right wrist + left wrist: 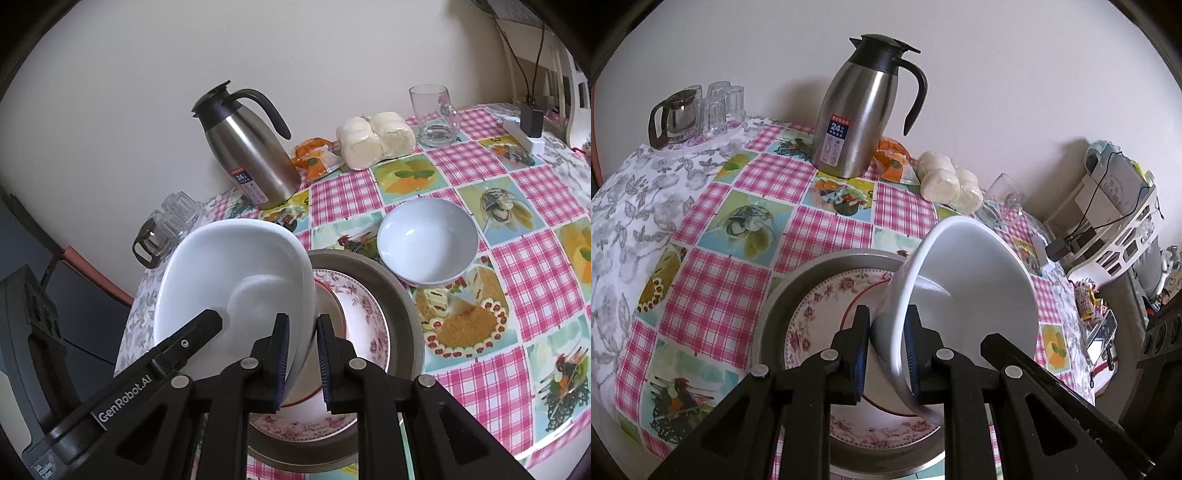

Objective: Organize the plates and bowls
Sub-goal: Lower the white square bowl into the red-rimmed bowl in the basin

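**Holding a white bowl over stacked plates**

Gripping opposite rims, the left tongs [886, 354] and right tongs [301, 360] were clamped on a tilted white bowl [236, 280] above a floral plate [365, 328] in a grey dish [402, 306]. A second bowl [428, 240] sat beside the dish, toward the tabletop's [498, 332] middle.
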### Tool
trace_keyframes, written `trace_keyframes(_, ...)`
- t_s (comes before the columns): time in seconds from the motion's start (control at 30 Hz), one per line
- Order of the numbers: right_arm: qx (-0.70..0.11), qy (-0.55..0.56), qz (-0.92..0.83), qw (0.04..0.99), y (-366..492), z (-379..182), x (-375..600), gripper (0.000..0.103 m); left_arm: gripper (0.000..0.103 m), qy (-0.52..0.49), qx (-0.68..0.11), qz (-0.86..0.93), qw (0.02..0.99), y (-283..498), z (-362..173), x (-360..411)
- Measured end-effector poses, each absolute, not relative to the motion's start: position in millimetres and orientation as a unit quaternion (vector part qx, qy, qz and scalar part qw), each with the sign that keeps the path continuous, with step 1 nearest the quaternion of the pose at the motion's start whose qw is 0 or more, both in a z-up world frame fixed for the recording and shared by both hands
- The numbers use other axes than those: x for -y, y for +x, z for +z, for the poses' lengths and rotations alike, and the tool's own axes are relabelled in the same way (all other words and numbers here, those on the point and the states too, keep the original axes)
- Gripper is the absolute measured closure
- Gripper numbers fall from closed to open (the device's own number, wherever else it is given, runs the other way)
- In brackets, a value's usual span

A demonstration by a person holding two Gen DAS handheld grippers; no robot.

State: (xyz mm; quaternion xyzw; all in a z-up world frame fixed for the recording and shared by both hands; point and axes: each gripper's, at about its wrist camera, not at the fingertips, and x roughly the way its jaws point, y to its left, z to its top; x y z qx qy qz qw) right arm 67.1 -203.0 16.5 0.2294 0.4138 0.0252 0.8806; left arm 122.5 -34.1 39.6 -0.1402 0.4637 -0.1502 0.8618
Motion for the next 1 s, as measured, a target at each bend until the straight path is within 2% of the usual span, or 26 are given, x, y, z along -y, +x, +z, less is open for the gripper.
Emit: trace_keyframes(1.0,-0.444,0.238,0.023,0.864,74.4,-4.9,205.4,0.084,0.084,-0.147,-0.517,-0.136,0.832,129.6,11.0,33.8)
